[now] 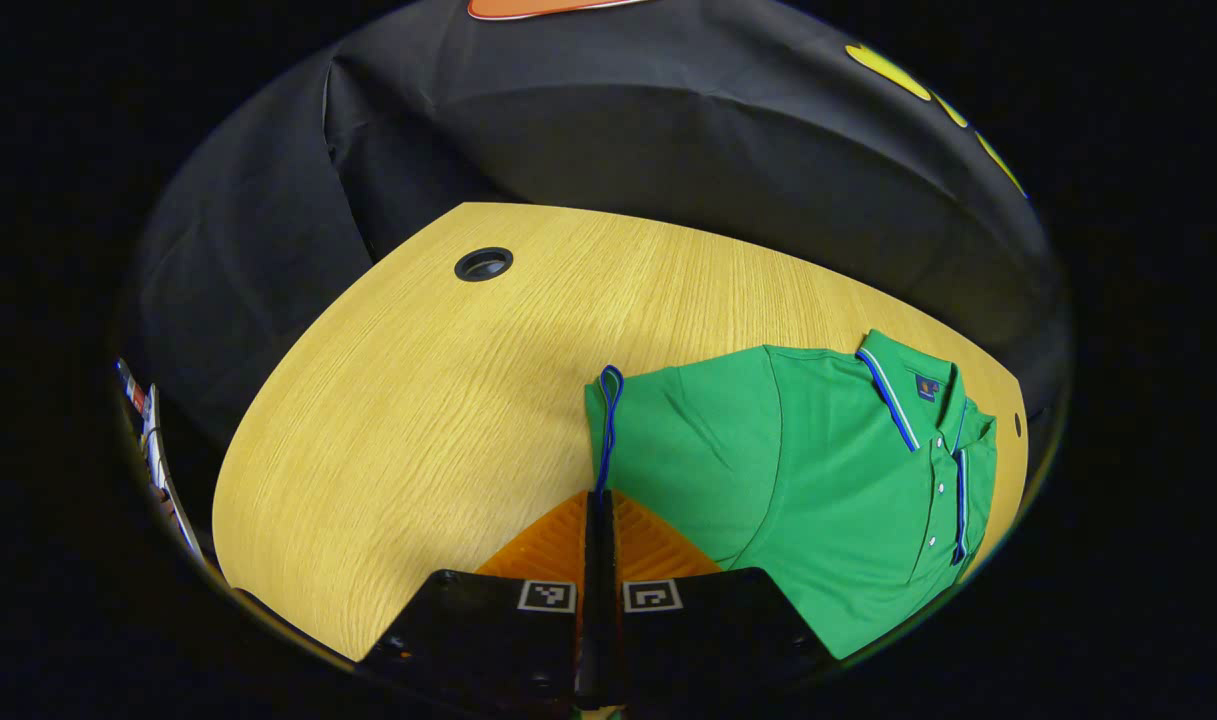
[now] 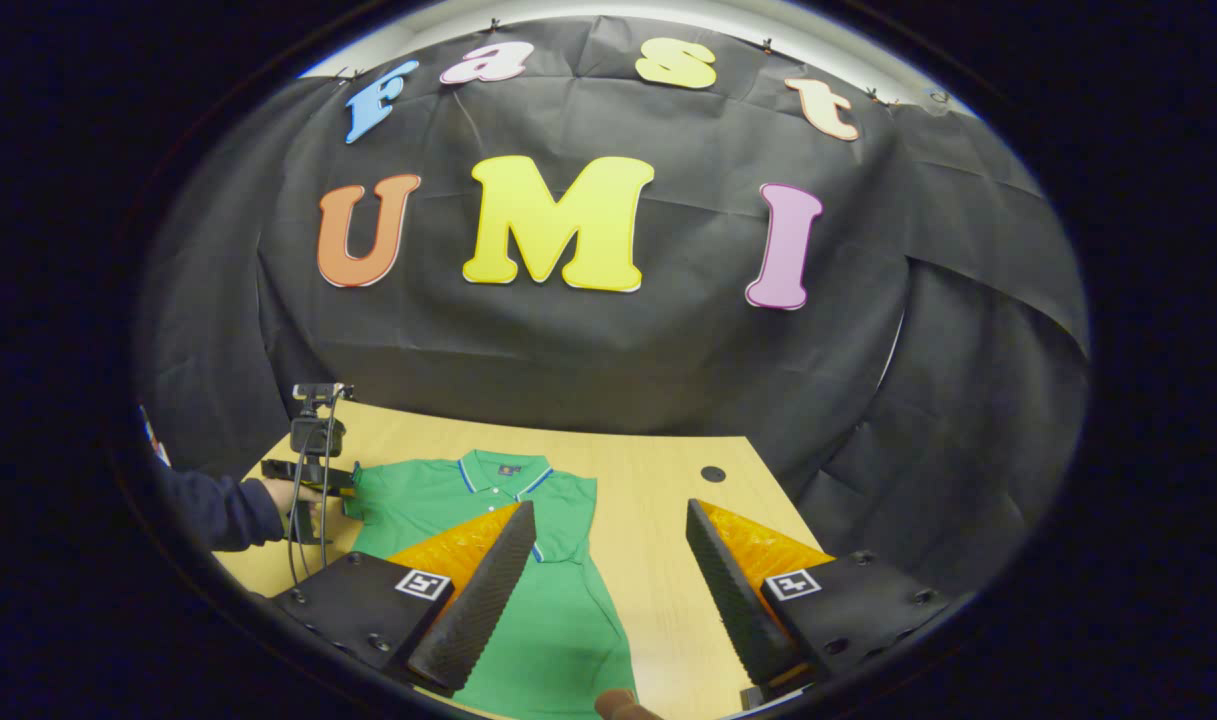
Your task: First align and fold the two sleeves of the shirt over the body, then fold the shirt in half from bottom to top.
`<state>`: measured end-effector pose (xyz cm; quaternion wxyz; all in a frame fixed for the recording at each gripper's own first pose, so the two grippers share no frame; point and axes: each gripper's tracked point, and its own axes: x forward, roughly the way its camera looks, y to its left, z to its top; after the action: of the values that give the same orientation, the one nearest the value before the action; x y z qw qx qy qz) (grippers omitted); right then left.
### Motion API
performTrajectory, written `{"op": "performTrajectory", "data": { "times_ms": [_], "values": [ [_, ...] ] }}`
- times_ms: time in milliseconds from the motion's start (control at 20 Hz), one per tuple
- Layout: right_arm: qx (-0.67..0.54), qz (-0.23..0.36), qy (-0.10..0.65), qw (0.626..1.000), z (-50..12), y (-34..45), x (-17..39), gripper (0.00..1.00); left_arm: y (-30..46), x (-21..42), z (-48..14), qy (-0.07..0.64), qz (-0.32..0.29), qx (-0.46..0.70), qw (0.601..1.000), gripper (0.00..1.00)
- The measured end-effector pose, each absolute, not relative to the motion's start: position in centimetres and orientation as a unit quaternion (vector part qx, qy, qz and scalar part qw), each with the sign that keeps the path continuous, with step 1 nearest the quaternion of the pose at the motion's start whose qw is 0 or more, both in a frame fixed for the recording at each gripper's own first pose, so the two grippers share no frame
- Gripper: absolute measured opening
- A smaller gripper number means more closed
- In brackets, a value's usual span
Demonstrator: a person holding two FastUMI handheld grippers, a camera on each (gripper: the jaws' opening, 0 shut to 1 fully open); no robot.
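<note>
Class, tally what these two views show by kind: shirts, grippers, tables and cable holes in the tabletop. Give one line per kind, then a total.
Shirts: 1, the green polo shirt
Grippers: 2, the left gripper and the right gripper
Tables: 1, the wooden table
Cable holes: 2, one hole and another hole
Total: 6

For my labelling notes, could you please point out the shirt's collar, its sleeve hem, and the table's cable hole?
collar (image 1: 893,400), left gripper view, striped edge.
sleeve hem (image 1: 609,425), left gripper view, blue trim.
cable hole (image 1: 484,264), left gripper view, dark opening.
</note>
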<state>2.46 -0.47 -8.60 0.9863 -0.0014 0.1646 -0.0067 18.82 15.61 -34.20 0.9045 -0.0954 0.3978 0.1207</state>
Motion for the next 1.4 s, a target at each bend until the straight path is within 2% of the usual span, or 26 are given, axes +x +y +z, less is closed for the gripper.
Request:
{"op": "performTrajectory", "data": {
  "times_ms": [350, 800, 1150, 1400],
  "values": [
    [0.037, -0.02, 0.164, 0.986, -8.1, -2.7, 2.9, 0.98, 12.6, 20.8, -29.6, 0.363, 0.087, -0.043, 0.927, 0.03],
    [0.031, -0.031, 0.172, 0.984, -9.2, -5.1, 2.6, 0.98, 2.1, 21.7, -27.6, 0.346, 0.012, -0.007, 0.938, 0.03],
    [0.032, -0.044, 0.187, 0.981, -11.3, -7.2, 2.2, 0.99, -6.0, 21.1, -28.6, 0.358, -0.038, 0.019, 0.933, 0.03],
    [0.038, -0.061, 0.198, 0.977, -12.9, -9.1, 1.7, 0.98, -8.2, 21.1, -30.9, 0.38, -0.05, 0.043, 0.923, 0.04]
  ]
}}
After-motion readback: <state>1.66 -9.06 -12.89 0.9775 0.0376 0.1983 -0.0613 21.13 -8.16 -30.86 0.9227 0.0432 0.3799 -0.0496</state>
